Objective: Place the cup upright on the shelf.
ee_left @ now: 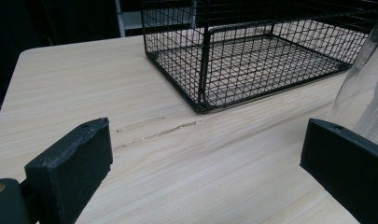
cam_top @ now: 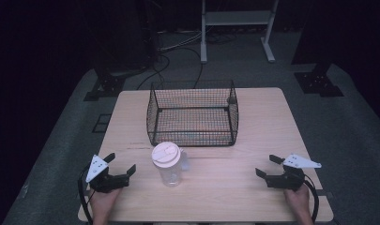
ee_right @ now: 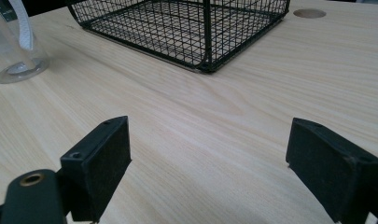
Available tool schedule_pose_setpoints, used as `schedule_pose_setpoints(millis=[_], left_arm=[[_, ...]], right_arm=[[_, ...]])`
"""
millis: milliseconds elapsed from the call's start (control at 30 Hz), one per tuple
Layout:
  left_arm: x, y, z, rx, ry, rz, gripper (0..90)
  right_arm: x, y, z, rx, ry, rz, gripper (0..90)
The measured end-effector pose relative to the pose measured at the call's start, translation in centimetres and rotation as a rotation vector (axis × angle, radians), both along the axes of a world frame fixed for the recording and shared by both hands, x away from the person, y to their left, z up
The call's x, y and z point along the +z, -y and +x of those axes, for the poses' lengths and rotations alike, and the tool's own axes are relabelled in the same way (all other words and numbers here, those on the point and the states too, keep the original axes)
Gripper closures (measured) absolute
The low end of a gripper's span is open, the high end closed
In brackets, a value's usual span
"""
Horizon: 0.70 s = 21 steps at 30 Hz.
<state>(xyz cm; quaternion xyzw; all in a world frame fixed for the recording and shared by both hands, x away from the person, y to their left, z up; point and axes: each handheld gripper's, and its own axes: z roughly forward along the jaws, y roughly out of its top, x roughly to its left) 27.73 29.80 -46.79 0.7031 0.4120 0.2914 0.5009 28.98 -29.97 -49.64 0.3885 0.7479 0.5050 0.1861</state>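
A clear plastic cup (cam_top: 169,166) with a white lid stands upright on the wooden table (cam_top: 253,140), just in front of a black wire basket (cam_top: 193,114) that holds nothing. My left gripper (cam_top: 120,163) rests near the table's front left, open, with the cup a short way to its right. My right gripper (cam_top: 267,165) sits at the front right, open, jaws pointing toward the cup. In the left gripper view the basket (ee_left: 252,56) lies ahead and the cup (ee_left: 366,93) stands at the right edge. In the right gripper view the cup (ee_right: 14,46) is far left, the basket (ee_right: 186,28) ahead.
A round hole (ee_right: 309,13) is cut in the tabletop beyond the basket's corner. A long scratch (ee_left: 154,133) marks the wood near the basket. Behind the table stand a white frame (cam_top: 237,28), cables and dark stands on the grey floor.
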Motion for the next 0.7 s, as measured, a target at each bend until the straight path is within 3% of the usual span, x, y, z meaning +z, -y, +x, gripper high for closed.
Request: schedule_pose_setpoints(millis=[300,700], left_arm=[[0.2,0.1,-0.2,-0.014,0.008,-0.005,1.2],[1.3,0.6,-0.4,-0.076,0.015,0.0,1.1]], right_arm=[[0.0,-0.1,-0.1,0.006,0.0,-0.003,12.8],[0.0,-0.2,-0.1,0.009,0.0,-0.014,12.8]])
